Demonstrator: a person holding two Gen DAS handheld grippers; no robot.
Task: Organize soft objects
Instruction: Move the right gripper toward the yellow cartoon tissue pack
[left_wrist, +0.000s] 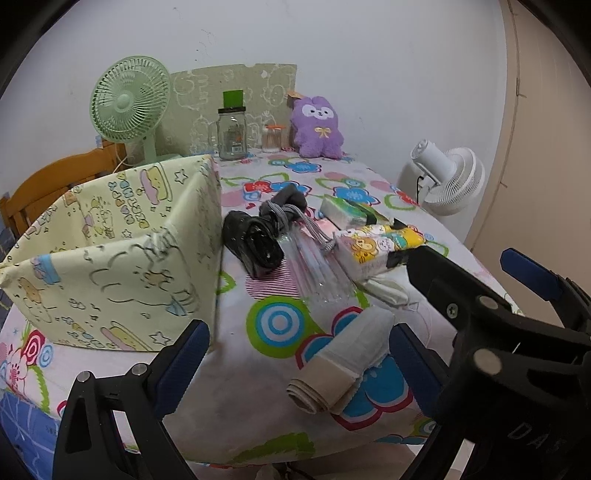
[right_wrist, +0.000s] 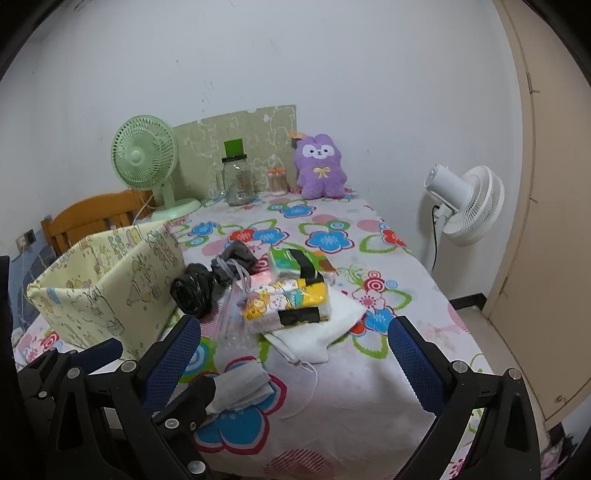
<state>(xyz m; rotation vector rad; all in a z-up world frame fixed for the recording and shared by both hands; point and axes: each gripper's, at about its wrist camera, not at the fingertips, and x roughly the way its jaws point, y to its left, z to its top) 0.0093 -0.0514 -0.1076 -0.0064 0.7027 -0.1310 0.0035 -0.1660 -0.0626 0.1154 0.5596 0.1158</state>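
Note:
A yellow cartoon-print fabric bin (left_wrist: 110, 266) (right_wrist: 110, 291) stands open on the left of the flowered table. Beside it lie a black bag roll (left_wrist: 253, 242) (right_wrist: 192, 291), grey socks (left_wrist: 284, 206) (right_wrist: 236, 260), a clear plastic bag (left_wrist: 317, 266), a green tissue pack (left_wrist: 343, 212) (right_wrist: 286, 262), a yellow cartoon tissue pack (left_wrist: 376, 245) (right_wrist: 286, 301) and a white cloth (right_wrist: 314, 334). A rolled beige-and-white cloth (left_wrist: 343, 369) (right_wrist: 240, 387) lies between my left gripper's fingers. My left gripper (left_wrist: 295, 363) is open around it. My right gripper (right_wrist: 295, 354) is open and empty, also showing in the left wrist view (left_wrist: 465, 273).
At the table's back stand a green fan (left_wrist: 129, 107) (right_wrist: 146, 162), a glass jar (left_wrist: 232, 134) (right_wrist: 238, 181), a small swab jar (left_wrist: 273, 138), a purple plush (left_wrist: 317, 127) (right_wrist: 319, 168) and a green board (left_wrist: 229, 96). A white fan (right_wrist: 461, 205) stands right; a wooden chair (right_wrist: 92, 218) left.

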